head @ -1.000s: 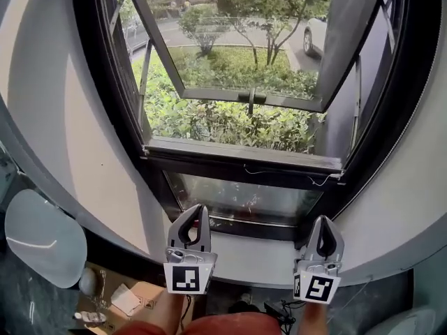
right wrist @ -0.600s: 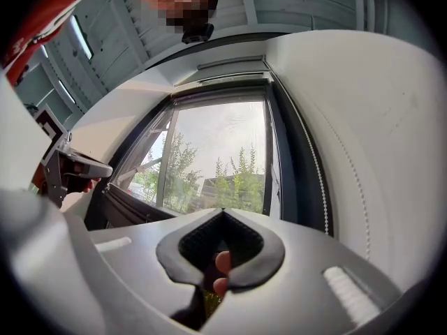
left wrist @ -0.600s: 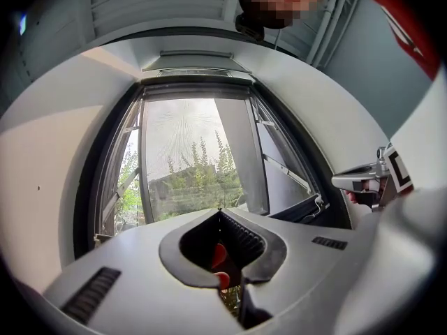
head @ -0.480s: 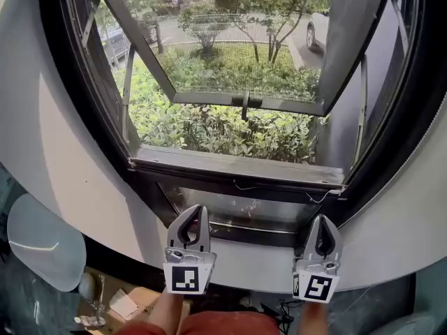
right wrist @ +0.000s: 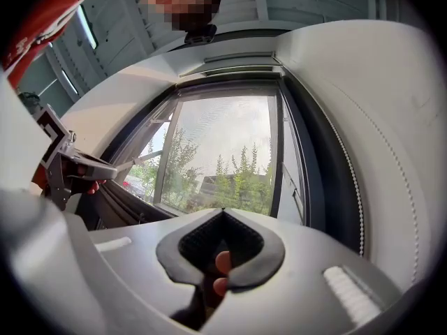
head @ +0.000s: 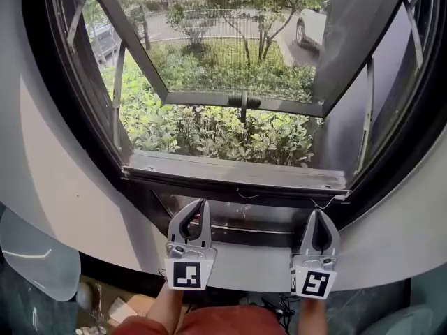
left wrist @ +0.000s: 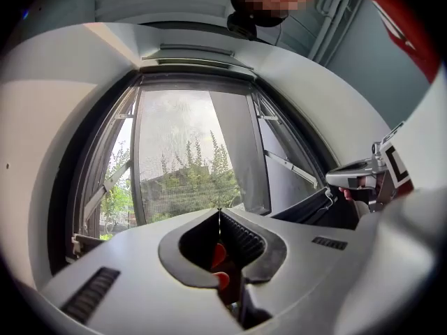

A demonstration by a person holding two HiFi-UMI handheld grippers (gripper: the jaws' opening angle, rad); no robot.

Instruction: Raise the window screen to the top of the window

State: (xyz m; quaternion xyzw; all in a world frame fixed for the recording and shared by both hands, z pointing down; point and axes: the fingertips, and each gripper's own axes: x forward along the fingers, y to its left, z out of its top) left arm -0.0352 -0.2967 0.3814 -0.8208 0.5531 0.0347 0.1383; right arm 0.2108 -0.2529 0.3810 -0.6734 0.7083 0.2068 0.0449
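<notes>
Seemingly lowered, the window screen is hard to make out from the head view: its mesh reads only as a faint weave over the shrubs outside. Its grey bottom bar lies across the foot of the opening, just above a lower glass pane, with a thin cord dangling near its right end. The top of the window is cut off here and shows only in the two gripper views. Beyond the screen an outward-swung sash stands open, and a parked car is clipped by the frame.

The left gripper and right gripper hang side by side over the white sill, well apart from each other and short of the bar. Both sets of fingers are clenched on nothing, tips meeting. The hands that carry them are cut off at the lower edge, where a red garment intrudes. Clutter on the floor at lower left is too cropped to identify.

Compared with a second ago, the window fills more of the head view, the bar sits nearer the fingertips, and both pairs of fingers remain clenched.
</notes>
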